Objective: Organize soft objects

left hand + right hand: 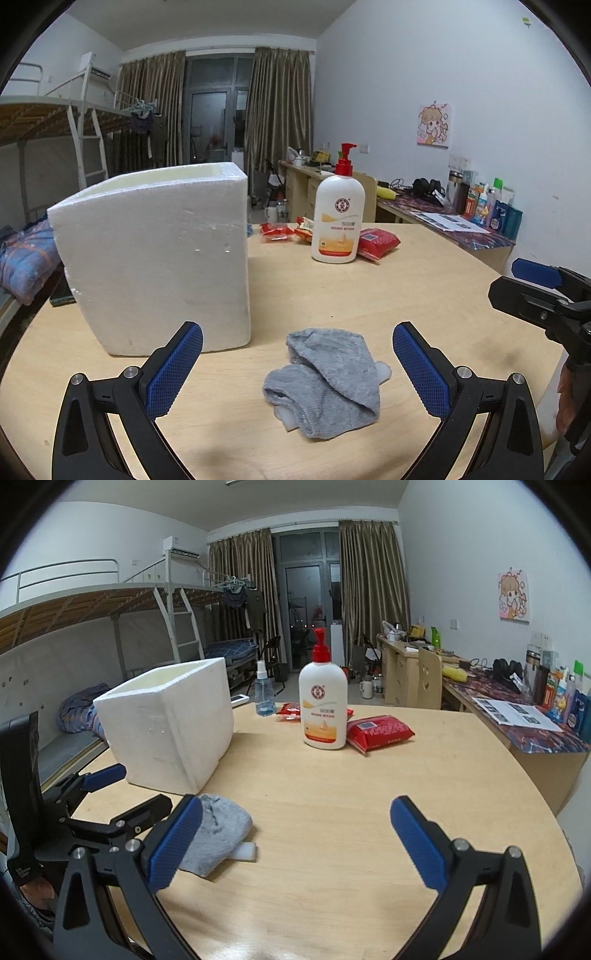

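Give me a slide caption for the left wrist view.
Open left gripper poised over grey sock beside white foam box.

The foam box point(155, 258) hid its own inside from both wrist views, and in the left view it covered the spray bottle point(264, 694). In the right view that gripper's left finger point(173, 845) overlapped part of the grey sock point(218, 834). A white piece point(245, 851) under the sock showed only at its edges, its kind unclear. The lotion bottle's point(338, 218) label print was too small to read. The left view's right edge cut off the right gripper point(546, 291).
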A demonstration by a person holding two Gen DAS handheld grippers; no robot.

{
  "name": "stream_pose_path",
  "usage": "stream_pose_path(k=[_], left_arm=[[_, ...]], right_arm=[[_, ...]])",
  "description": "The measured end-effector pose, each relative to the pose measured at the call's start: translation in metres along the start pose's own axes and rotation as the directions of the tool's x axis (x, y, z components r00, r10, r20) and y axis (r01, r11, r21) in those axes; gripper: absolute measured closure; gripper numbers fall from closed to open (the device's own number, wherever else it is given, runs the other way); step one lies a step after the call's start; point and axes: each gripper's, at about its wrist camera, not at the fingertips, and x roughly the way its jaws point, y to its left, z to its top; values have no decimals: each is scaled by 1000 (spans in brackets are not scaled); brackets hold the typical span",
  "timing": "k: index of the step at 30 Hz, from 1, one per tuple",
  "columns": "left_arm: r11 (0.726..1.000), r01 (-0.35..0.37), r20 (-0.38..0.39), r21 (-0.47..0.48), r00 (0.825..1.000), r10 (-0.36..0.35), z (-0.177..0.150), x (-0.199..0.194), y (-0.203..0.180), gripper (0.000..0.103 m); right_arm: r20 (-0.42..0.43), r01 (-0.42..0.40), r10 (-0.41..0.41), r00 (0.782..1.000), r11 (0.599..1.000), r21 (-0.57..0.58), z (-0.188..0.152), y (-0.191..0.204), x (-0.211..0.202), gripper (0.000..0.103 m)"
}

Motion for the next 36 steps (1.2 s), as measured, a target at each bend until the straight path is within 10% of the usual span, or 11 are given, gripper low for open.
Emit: stream_pose_path(k=[24,36], left_arm=[[997,60,-193,-54,979,-69,-17,47,-1,0],[997,61,-279,-52,958,-73,-21,63,-2,28]], right_arm=[[-41,-5,5,999,1000,13,-2,-6,10,0],[-47,-12,12,999,1000,14,-1,-6,15,0]])
